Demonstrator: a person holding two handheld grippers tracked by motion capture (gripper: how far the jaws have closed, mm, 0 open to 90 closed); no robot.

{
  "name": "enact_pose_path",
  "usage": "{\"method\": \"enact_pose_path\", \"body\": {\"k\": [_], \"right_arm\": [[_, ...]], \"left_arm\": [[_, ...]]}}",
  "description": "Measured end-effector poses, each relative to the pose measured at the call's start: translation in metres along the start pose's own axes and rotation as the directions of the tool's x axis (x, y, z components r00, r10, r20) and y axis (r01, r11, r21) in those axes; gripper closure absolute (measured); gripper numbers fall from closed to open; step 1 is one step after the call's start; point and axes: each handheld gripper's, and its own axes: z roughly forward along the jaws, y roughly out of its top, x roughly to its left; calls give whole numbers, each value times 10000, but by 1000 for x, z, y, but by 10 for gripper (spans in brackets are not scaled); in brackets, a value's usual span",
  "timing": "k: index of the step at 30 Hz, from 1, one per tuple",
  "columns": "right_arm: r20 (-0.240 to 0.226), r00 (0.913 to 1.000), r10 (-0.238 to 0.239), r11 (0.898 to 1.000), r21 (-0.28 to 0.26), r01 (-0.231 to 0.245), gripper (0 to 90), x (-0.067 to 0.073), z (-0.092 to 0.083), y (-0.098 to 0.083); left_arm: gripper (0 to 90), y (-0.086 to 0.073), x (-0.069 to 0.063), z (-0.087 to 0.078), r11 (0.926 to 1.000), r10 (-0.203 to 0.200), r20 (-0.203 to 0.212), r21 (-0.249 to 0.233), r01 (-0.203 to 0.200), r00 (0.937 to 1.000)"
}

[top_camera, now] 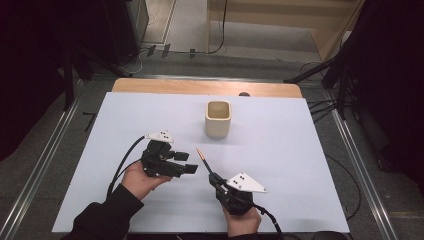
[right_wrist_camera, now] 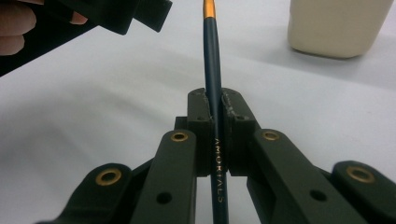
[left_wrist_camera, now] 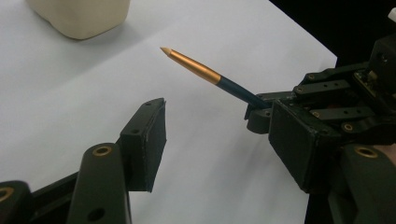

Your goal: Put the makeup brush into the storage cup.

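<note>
1. The right gripper (top_camera: 214, 178), low and right of centre in the high view, had its jaws pinched on a dark blue pencil (top_camera: 205, 161). In the right gripper view the shaft (right_wrist_camera: 212, 88) ran straight up between the two pads, gripped at its lettered part, with the gold end pointing to the top of the frame.
2. The left gripper (top_camera: 188, 162) sat left of centre, its jaws spread with nothing between them; in the left gripper view the pencil's gold tip (left_wrist_camera: 191, 65) hung free above the white desk (top_camera: 280, 150), ahead of those open jaws.
3. The cream cup (top_camera: 218, 119) stood upright above centre, well apart from both grippers and with its mouth unobstructed.
4. The step appeared to be carrying the pencil to the cup. Doing it well probably meant keeping the pinch firm, since the shaft was round and could swivel.
5. Tilting the tip down only once it was over the opening would likely have spared a knock against the rim, which could tip the cup.
6. The left gripper would best have stayed off to the side, ready to steady the cup's wall.
</note>
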Motion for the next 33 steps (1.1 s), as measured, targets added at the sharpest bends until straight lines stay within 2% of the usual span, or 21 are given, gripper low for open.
{"method": "enact_pose_path", "body": {"k": [4, 7, 8, 9, 11, 12, 15, 33], "right_arm": [[10, 10000, 51, 10000, -65, -50, 843, 0, 0, 0], [13, 10000, 28, 9998, -178, -28, 843, 0, 0, 1], [6, 9999, 112, 9997, -203, -112, 843, 0, 0, 2], [11, 9999, 137, 9997, -223, -137, 843, 0, 0, 2], [6, 9999, 138, 9996, -234, -138, 843, 0, 0, 2], [4, 9999, 149, 9995, -280, -149, 843, 1, 0, 2], [10, 9999, 117, 9994, -328, -117, 843, 1, 0, 3], [-316, 9995, -2, 9989, -468, -13, 843, 10, 7, 10]], "left_arm": [[382, 1, 0, 1, 9989, -419, 255, -212, 425, 9988], [394, 1, 2, 1, 9957, -839, 463, -345, 855, 9954], [409, 1, 3, 1, 9943, -968, 544, -401, 990, 9938], [413, 1, 5, 1, 9878, -1395, 816, -587, 1445, 9868], [422, 1, 6, 0, 9866, -1457, 862, -615, 1512, 9856], [430, 0, 7, 0, 9826, -1649, 1000, -697, 1723, 9812], [449, 1, 7, 2, 9792, -1795, 1069, -758, 1880, 9779], [529, 6, 6, 19, 9744, -2041, 979, -749, 2118, 9740]]}}
